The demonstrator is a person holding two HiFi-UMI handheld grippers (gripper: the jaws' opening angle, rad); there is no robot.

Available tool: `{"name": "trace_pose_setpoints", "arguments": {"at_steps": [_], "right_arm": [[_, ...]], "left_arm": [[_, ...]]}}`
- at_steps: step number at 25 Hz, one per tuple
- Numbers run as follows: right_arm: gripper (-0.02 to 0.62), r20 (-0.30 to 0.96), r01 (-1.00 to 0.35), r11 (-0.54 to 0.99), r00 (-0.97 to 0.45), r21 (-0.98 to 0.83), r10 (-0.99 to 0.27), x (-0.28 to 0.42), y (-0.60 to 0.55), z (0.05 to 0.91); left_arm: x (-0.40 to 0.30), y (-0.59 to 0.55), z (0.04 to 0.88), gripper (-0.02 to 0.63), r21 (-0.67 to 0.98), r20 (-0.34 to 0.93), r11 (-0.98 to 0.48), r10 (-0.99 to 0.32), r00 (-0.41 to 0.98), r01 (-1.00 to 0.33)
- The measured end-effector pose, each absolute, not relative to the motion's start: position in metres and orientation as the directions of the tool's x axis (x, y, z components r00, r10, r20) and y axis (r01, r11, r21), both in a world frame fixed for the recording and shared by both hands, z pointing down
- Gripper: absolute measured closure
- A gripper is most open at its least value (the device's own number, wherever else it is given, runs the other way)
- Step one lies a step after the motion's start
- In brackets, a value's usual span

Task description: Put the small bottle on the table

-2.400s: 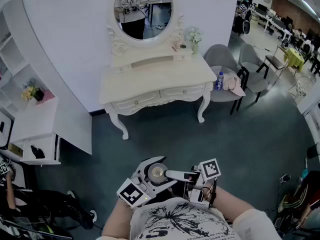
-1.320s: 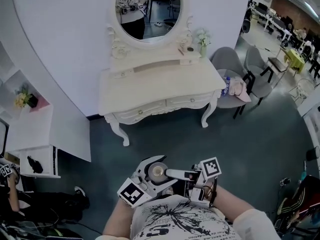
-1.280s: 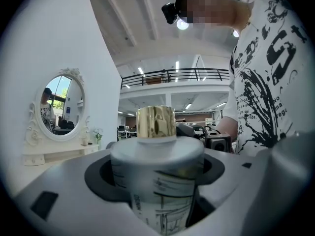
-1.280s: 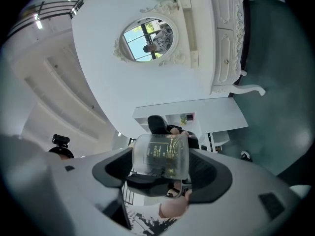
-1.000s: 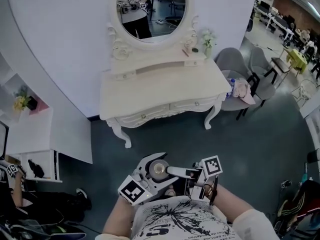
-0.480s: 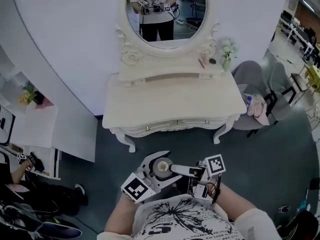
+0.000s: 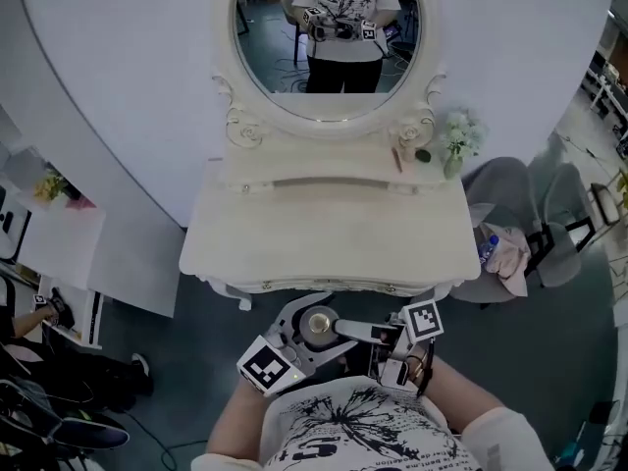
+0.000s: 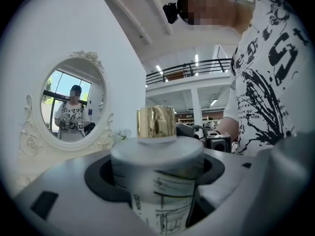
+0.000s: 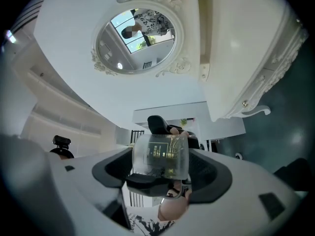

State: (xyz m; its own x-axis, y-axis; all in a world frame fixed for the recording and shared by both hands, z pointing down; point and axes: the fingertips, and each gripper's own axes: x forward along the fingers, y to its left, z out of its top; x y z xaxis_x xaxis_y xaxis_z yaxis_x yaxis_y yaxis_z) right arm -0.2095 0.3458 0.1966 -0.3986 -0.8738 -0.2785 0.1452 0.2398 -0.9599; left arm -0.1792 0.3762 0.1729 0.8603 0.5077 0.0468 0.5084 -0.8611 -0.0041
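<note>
I stand right in front of a white dressing table (image 7: pixel 324 243). My left gripper (image 7: pixel 316 324) is shut on a frosted white bottle (image 7: pixel 317 328) with a gold cap, held upright close to my chest. In the left gripper view the bottle (image 8: pixel 156 161) fills the space between the jaws of that gripper (image 8: pixel 157 186). My right gripper (image 7: pixel 381 340) sits just right of it, near the table's front edge. Its own view shows that gripper (image 9: pixel 160 170) shut on a small clear bottle (image 9: pixel 161 154) with gold print. That small bottle is hidden in the head view.
An oval mirror (image 7: pixel 324 37) stands at the back of the table, with a raised shelf (image 7: pixel 324 155) holding a flower vase (image 7: pixel 453 147) and small items (image 7: pixel 422 155). Grey chairs (image 7: pixel 535 234) with a cloth and a water bottle (image 7: pixel 488 250) are at the right. White shelves (image 7: pixel 59 234) stand at the left.
The dressing table has come much closer and now lies directly ahead. Both grippers keep their hold and stay at my chest.
</note>
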Motion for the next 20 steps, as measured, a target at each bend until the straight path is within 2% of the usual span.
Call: {"name": "trace_pose_setpoints", "arguments": {"at_steps": [10, 20], "right_arm": [[0.242, -0.271, 0.187, 0.212, -0.395, -0.959, -0.878, -0.124, 0.316, 0.224], [0.242, -0.286, 0.192, 0.229, -0.363, -0.954, -0.887, -0.040, 0.239, 0.236]], "left_arm": [[-0.092, 0.346, 0.200, 0.252, 0.025, 0.067, -0.865, 0.502, 0.862, 0.501], [-0.010, 0.271, 0.218, 0.252, 0.032, 0.104, -0.827, 0.561, 0.821, 0.561]]}}
